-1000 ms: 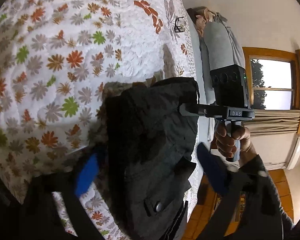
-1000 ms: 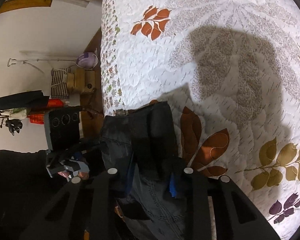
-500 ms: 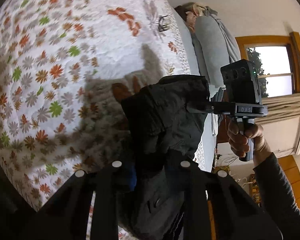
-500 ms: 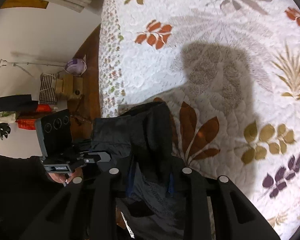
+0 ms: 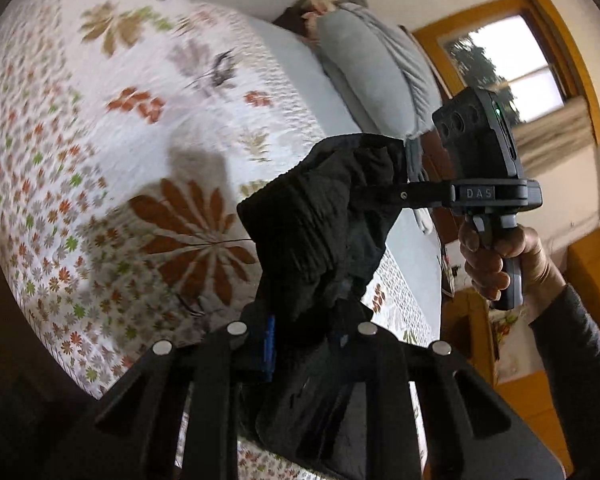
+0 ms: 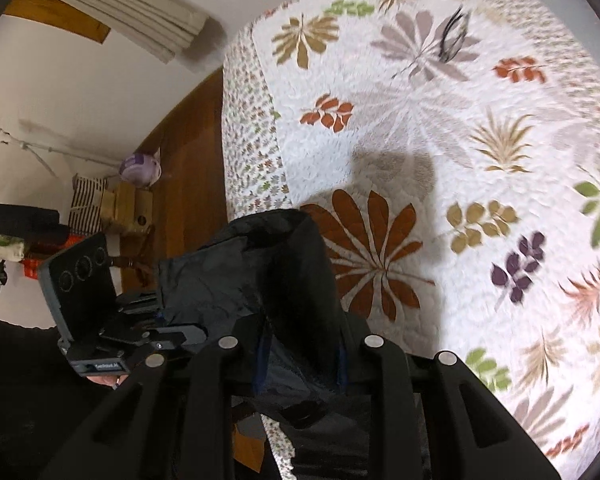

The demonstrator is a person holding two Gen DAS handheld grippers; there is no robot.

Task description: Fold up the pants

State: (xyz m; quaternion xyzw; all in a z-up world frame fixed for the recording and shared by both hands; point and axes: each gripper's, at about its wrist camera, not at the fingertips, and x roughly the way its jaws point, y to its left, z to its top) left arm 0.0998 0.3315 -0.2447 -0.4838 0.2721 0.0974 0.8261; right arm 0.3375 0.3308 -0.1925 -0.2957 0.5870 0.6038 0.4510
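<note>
The left gripper (image 5: 306,340) has just closed its jaws onto the black pants (image 5: 324,216), and the right gripper (image 6: 300,360) is clamped on the same bunched fabric. The pants hang between them, lifted clear above the leaf-patterned quilt (image 6: 440,152), with grey pillows (image 5: 376,68) beyond.

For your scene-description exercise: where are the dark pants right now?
The dark pants hang centre-frame in both wrist views, above the floral quilt, pinched between the left gripper and right gripper.
</note>
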